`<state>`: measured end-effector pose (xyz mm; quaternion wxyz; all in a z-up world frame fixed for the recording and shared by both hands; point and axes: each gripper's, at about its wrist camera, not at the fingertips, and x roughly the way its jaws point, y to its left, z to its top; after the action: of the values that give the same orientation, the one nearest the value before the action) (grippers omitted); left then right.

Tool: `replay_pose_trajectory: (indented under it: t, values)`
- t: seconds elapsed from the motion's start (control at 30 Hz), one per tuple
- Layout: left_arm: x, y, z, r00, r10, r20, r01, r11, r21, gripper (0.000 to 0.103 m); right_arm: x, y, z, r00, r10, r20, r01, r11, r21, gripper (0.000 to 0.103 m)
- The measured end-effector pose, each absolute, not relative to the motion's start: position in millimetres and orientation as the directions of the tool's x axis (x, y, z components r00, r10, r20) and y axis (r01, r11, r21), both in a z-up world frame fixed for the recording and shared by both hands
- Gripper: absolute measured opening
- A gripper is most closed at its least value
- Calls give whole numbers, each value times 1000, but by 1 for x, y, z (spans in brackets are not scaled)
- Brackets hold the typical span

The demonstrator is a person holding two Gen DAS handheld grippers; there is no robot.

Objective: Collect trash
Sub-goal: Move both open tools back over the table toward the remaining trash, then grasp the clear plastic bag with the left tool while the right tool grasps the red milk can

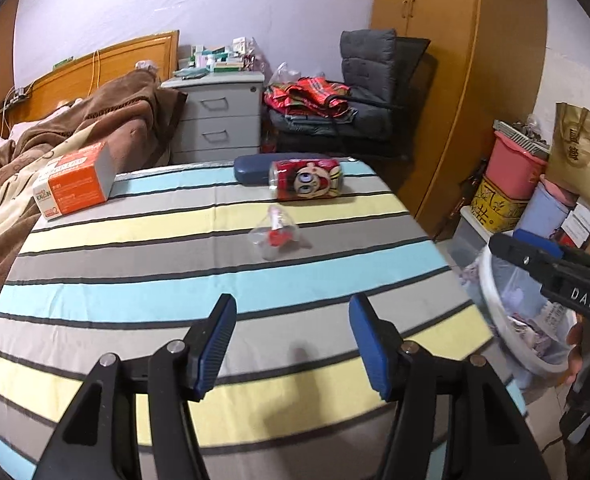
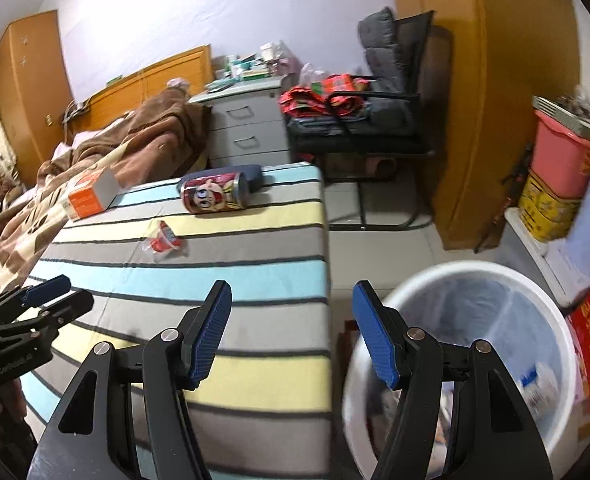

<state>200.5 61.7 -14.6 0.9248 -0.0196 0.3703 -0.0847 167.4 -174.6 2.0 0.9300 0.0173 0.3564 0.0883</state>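
Note:
A crumpled clear plastic cup (image 1: pixel 274 237) with a red label lies mid-table; it also shows in the right wrist view (image 2: pixel 162 241). Behind it lies a red cartoon can (image 1: pixel 305 179), also in the right wrist view (image 2: pixel 214 194), and an orange box (image 1: pixel 75 185) at the far left. My left gripper (image 1: pixel 293 344) is open and empty above the striped table (image 1: pixel 135 280). My right gripper (image 2: pixel 293 338) is open and empty, over the table's right edge beside the white trash bin (image 2: pixel 551 320), which holds trash. The bin also shows in the left wrist view (image 1: pixel 491 304).
A dark blue case (image 1: pixel 251 170) lies behind the can. A bed with a brown blanket (image 1: pixel 55 140) is on the left. A grey drawer unit (image 1: pixel 219 120), a chair with clothes (image 1: pixel 335 104) and stacked boxes and tubs (image 1: pixel 515 176) stand beyond.

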Motion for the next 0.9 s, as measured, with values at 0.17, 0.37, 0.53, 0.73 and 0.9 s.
replay_pose_trajectory:
  t: [0.17, 0.37, 0.53, 0.73, 0.9]
  values:
    - [225, 67, -21, 701, -186, -689, 157, 982, -105, 61, 187, -162, -1, 710, 207, -673, -202, 976, 86, 64]
    - [259, 66, -35, 673, -188, -716, 185, 979, -82, 62, 217, -149, -2, 694, 239, -679, -268, 961, 64, 64]
    - [284, 63, -42, 674, -181, -716, 216, 976, -43, 63, 243, -142, -3, 674, 277, -685, -324, 944, 62, 64]
    - [310, 59, -53, 645, -195, -739, 262, 965, -26, 63, 274, -130, 1, 655, 315, -687, -383, 922, 57, 64]
    - [319, 53, -58, 638, -218, -739, 310, 951, -13, 63, 295, -120, -5, 621, 359, -697, -441, 895, 68, 64]
